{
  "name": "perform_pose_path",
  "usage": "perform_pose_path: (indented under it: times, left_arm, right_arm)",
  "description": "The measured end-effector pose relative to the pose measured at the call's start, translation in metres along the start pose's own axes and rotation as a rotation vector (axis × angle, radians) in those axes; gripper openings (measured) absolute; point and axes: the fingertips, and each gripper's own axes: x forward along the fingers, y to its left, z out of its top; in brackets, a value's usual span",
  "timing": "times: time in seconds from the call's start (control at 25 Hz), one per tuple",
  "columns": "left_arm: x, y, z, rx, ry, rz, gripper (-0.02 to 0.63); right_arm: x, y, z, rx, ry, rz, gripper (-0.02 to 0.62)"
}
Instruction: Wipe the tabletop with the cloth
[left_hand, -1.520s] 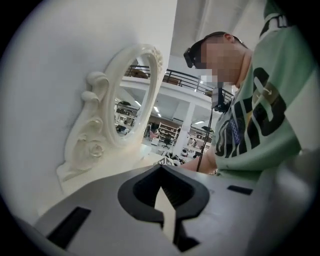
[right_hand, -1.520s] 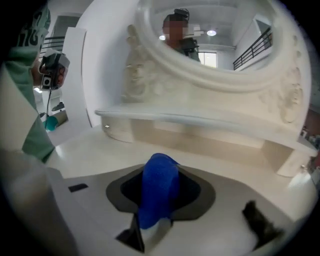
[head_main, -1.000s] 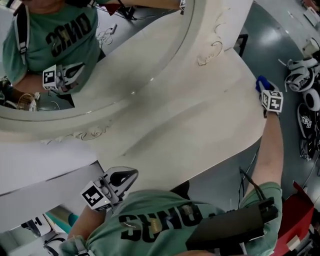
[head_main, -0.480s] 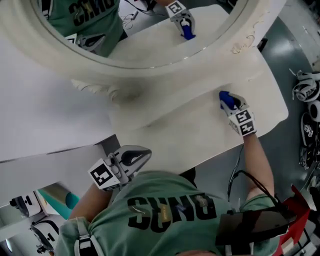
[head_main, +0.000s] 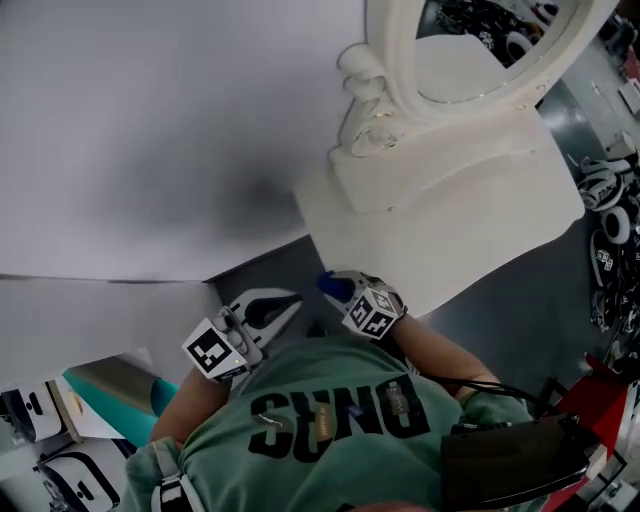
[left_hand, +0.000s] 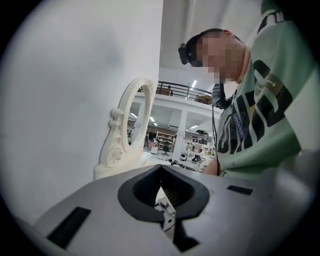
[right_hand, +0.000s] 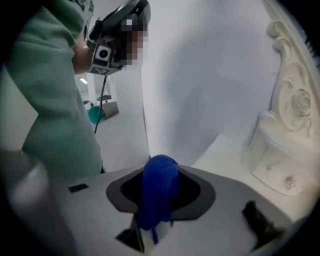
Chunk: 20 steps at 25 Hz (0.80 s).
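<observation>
White tabletop (head_main: 470, 235) below mirror (head_main: 470, 50), my right gripper (head_main: 342, 291) pinching blue cloth (right_hand: 160, 185) off its edge, my left gripper (head_main: 282, 307) closed, empty

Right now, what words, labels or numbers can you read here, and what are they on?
"SUND", roughly: large dark print on the green shirt, creased, rest unreadable.
Left tongs and right tongs: black-and-white square markers only, no words.
Blue cloth in the right tongs: no print.
Gear on the floor: markings too small.

Open lab hall: shelving (left_hand: 162, 136), a mezzanine railing (left_hand: 182, 90), strip ceiling lights (left_hand: 194, 83).
</observation>
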Motion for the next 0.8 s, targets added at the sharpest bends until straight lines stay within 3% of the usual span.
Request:
perform_pose_path:
  times: [0.2,0.4,0.56,0.8]
  left_arm:
    - [-0.041,0.0,0.001,-0.024,-0.027,0.004,0.009]
    - [0.004,-0.009,0.004,-0.02,-0.005,-0.07,0.009]
    - [0.101,-0.008,0.004,-0.033,0.041,-0.109,0.009]
    - [0.275,-0.005,0.009,-0.14,0.102,-0.128,0.009]
  right_arm:
    - [0.009,-0.012,-0.029,0.033,0.08,-0.065,0.127]
    - [-0.044,-0.082,-0.073,0.1,0.094,-0.183,0.127]
    - [-0.142,-0.198,-0.156,0.187,0.088,-0.317,0.127]
    - [-0.361,-0.428,-0.334,0.35,0.11,-0.598,0.127]
